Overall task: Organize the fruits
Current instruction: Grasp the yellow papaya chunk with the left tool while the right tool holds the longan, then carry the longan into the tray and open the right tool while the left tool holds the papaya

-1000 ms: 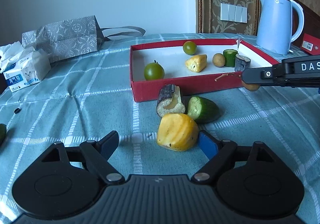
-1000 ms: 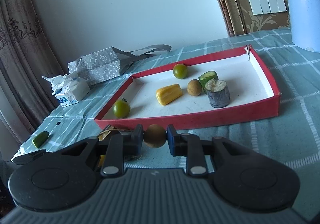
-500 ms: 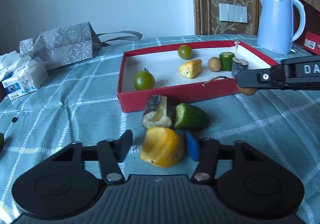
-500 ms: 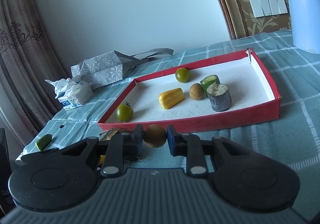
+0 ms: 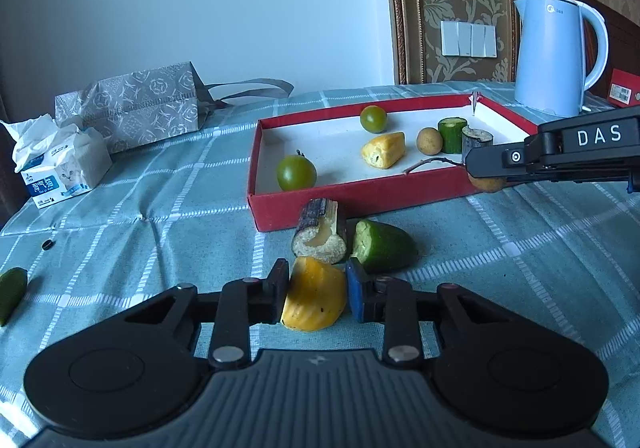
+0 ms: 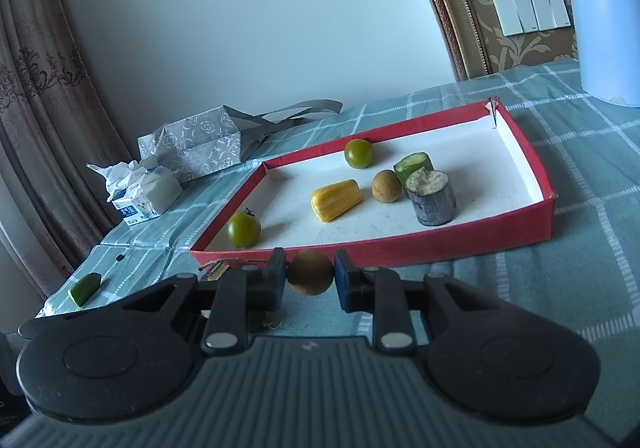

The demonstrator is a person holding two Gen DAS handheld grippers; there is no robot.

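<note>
While left tongs (image 5: 314, 298) are closing on the yellow chunk (image 5: 314, 300) and right tongs (image 6: 310, 278) grip a brown ball (image 6: 310, 277), risks: chunk squashes or nudges the neighbouring log piece (image 5: 321, 232); ball rolls out.

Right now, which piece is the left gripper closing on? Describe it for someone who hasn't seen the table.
Find the red tray on the checked cloth. Three pieces lie just outside its near wall; the left gripper is closing on the nearest, a yellow ridged chunk. Its neighbours are a bark-covered sugarcane stub and a green piece.
</note>
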